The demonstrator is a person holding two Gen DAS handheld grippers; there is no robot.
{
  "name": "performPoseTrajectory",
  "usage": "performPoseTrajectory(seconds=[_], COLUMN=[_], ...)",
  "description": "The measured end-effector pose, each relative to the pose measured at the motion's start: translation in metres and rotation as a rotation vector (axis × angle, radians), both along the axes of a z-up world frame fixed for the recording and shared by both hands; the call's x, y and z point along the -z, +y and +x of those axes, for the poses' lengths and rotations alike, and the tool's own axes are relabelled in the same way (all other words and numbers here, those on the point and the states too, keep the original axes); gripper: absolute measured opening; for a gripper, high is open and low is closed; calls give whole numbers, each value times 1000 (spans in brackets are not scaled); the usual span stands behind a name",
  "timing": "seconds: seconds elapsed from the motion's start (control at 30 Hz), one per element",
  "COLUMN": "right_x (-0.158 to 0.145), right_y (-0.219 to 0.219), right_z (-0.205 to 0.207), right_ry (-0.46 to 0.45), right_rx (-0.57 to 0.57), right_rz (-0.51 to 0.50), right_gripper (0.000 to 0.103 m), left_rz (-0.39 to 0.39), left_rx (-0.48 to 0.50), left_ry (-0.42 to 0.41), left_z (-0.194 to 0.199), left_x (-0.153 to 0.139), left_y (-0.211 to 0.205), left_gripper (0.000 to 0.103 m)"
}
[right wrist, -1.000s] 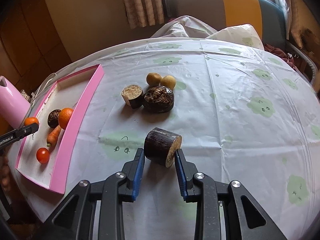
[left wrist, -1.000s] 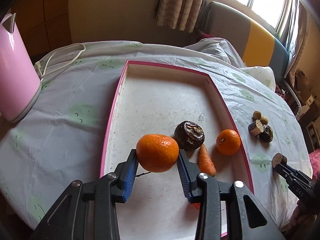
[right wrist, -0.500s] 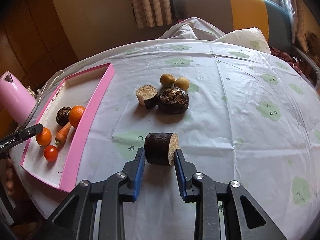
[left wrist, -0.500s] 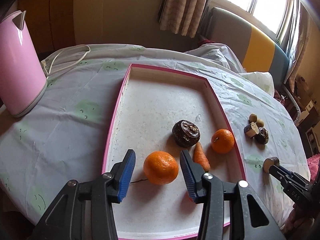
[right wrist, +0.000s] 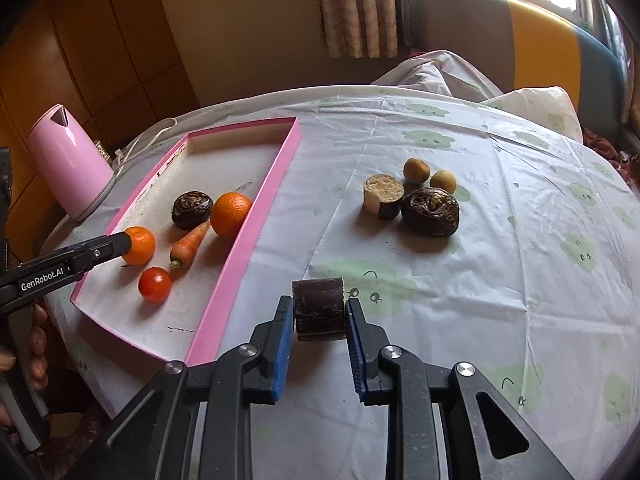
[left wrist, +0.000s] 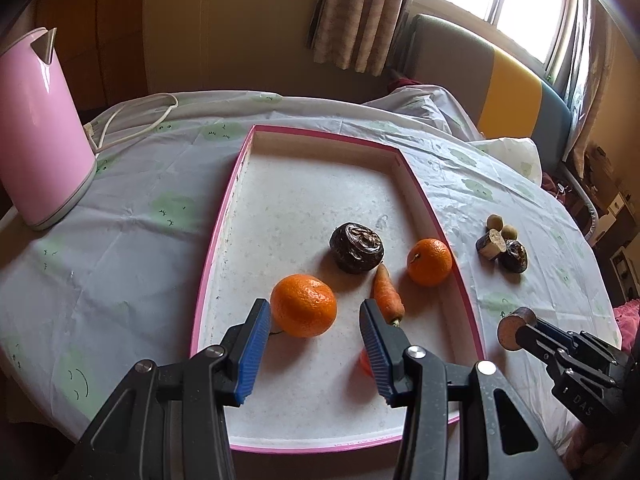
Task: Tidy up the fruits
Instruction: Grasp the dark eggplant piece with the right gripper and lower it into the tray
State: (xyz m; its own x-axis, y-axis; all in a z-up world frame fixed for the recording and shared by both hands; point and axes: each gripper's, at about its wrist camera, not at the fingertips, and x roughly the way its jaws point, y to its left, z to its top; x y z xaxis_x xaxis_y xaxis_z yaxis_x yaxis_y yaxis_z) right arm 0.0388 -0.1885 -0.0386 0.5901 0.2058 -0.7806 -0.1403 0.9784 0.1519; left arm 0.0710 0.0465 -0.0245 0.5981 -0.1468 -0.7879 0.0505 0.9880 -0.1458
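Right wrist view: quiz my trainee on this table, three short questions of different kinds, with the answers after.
1. How many oranges lie in the pink tray?
2. True or false: the tomato lies outside the tray.
3. What is between the pads of the right claw? A an orange, B a dark cut piece, C the tomato.
Key: 1 two. 2 false, the tomato lies in the tray. 3 B; the claw's jaws are closing, with the piece between them and the pads pressing on it.
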Motion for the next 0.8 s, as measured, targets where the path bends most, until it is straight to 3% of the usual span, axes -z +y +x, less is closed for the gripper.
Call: performPoseTrajectory(seconds=[0.47,0.63,0.77,0.8], right_x=[-27,-22,-14,-14], right_y=[38,69,83,83], right_z=[1,6,12,13], right_ry=[-11,12,31,28], right_rx=[-127,-197,-207,-201], right_rz=[167,158,146,139], right_gripper=[25,26,31,37], left_rz=[-7,-4,-4,-5], left_rx=[-27,-27,-26,-24], left_ry=[-24,-32,-31,-31], left_z=[-3,-5,-6,-6], left_x=[-6,-8,-9,-9], left_y=[11,13,13,13], left_gripper=[47,47,47,47])
